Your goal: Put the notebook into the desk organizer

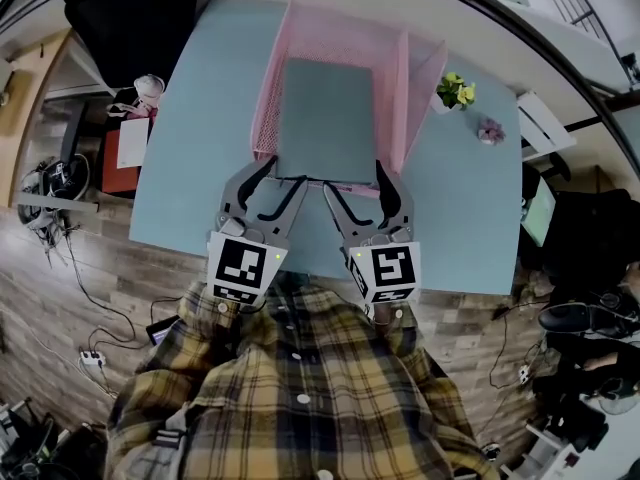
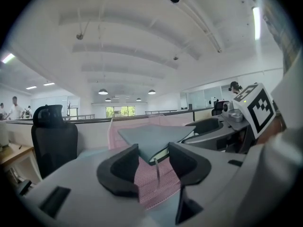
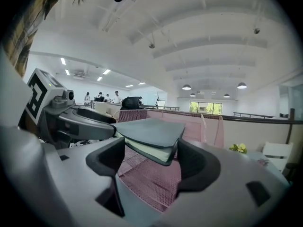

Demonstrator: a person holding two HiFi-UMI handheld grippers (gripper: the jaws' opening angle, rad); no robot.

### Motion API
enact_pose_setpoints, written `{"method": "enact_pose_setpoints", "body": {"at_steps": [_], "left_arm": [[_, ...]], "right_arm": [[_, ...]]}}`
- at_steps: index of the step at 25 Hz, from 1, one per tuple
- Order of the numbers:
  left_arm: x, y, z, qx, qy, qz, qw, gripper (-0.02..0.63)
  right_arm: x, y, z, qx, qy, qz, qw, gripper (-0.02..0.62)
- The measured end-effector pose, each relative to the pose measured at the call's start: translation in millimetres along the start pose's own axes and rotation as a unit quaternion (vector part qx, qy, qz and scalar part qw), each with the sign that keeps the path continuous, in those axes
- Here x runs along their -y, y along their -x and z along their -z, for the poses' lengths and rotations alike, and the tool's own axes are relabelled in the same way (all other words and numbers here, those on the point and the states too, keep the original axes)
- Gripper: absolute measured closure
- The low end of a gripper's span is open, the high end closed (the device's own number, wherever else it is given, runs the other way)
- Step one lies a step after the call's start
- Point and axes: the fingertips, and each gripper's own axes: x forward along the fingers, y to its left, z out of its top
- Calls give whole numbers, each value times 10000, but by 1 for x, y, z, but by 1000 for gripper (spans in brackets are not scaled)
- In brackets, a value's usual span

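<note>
A grey-green notebook [image 1: 326,118] hangs flat over the wide left compartment of the pink mesh desk organizer [image 1: 392,78]. My two grippers hold its near edge. The left gripper [image 1: 280,180] grips the near left corner and the right gripper [image 1: 358,183] the near right corner. In the left gripper view the notebook's corner [image 2: 151,136] sits pinched between the pads of the left gripper [image 2: 154,157], with the pink mesh [image 2: 156,188] below it. In the right gripper view the notebook [image 3: 151,131] spans the gap of the right gripper [image 3: 150,155], clear of the mesh floor [image 3: 156,178].
The organizer stands at the far middle of a light blue table [image 1: 190,168]. A divider [image 1: 403,98] sets off a narrow right compartment. A small flowering plant [image 1: 455,90] and a small pink thing [image 1: 490,130] sit to its right. A black chair [image 1: 130,18] stands beyond the far left corner.
</note>
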Motion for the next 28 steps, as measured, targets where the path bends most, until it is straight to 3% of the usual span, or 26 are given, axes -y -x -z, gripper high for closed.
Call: {"method": "enact_pose_setpoints", "body": {"at_steps": [28], "left_arm": [[-32,-23,-3,-359,-150,-420,9984,434]], "right_arm": [[5,-34,-5,-355,-278,542,9975,255]]}}
